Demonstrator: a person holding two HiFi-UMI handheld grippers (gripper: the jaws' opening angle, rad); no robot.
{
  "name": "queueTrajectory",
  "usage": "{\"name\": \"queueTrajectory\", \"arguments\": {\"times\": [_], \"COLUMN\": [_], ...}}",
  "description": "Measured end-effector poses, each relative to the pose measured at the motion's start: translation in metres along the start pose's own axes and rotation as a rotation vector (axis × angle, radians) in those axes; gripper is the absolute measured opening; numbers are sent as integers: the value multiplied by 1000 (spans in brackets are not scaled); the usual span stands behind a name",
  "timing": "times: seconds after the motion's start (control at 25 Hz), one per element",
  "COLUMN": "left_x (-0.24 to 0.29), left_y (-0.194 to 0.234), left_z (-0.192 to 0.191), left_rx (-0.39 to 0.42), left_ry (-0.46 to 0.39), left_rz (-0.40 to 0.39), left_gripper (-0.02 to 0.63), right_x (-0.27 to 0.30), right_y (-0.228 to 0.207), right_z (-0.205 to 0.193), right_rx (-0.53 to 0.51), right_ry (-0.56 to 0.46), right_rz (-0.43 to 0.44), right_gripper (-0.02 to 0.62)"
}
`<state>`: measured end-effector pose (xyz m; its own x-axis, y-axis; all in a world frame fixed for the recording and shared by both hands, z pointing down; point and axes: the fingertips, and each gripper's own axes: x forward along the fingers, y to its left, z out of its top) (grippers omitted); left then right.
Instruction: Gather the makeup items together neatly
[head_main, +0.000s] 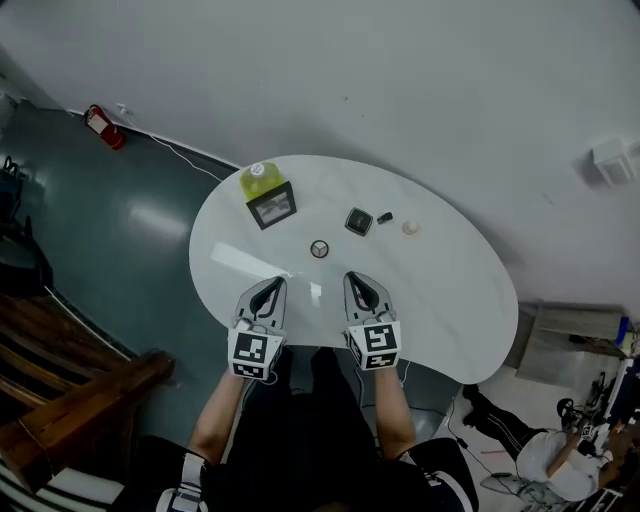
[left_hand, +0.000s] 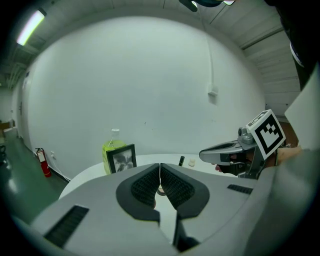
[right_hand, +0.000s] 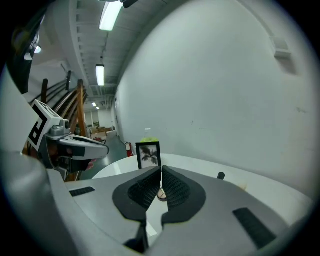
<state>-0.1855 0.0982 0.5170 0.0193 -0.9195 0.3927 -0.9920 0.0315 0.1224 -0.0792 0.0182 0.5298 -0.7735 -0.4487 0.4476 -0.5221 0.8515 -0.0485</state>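
Both grippers sat over the near edge of the white table (head_main: 460, 330), side by side, pointing toward the wall.

Left gripper (head_main: 270, 287): jaws fully together, pads meeting at the tips, nothing between them. Right gripper (head_main: 357, 281): same, closed tight and empty. In each gripper view I saw the small round compact (head_main: 319, 249) through the gap below the closed tips. It lay on the table further out, and neither gripper touched it.

Makeup items were strung across the middle of the table, not gathered:
- The round compact was nearest the grippers, ahead of them and roughly between the two.
- The square black compact (head_main: 359, 221) lay further back and to the right.
- A small black tube (head_main: 384, 217) stood upright just beside the square one.
- A small cream jar (head_main: 410, 228) sat to the right of the tube.

As far as I could tell, none of them touched.

Back left of the table, a green bottle (head_main: 259, 178) with a white cap stood upright near the far edge. A black picture frame (head_main: 271, 205) stood right in front of it. In the left gripper view the frame overlapped the bottle.

Off the table, I noted a red fire extinguisher (head_main: 103, 127) on the floor by the wall at far left. Wooden steps (head_main: 70, 370) were at the left, and another person (head_main: 560, 460) was low at the right.
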Motion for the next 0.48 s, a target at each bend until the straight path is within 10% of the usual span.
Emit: {"name": "queueTrajectory", "arguments": {"times": [0.48], "left_x": [46], "left_y": [15], "left_z": [-68], "left_rx": [-83], "left_ry": [110], "left_rz": [76], "left_gripper": [20], "right_x": [61], "right_y": [-18], "right_z": [-82], "right_rx": [2], "right_ry": [161], "right_rz": [99], "right_gripper": [32]}}
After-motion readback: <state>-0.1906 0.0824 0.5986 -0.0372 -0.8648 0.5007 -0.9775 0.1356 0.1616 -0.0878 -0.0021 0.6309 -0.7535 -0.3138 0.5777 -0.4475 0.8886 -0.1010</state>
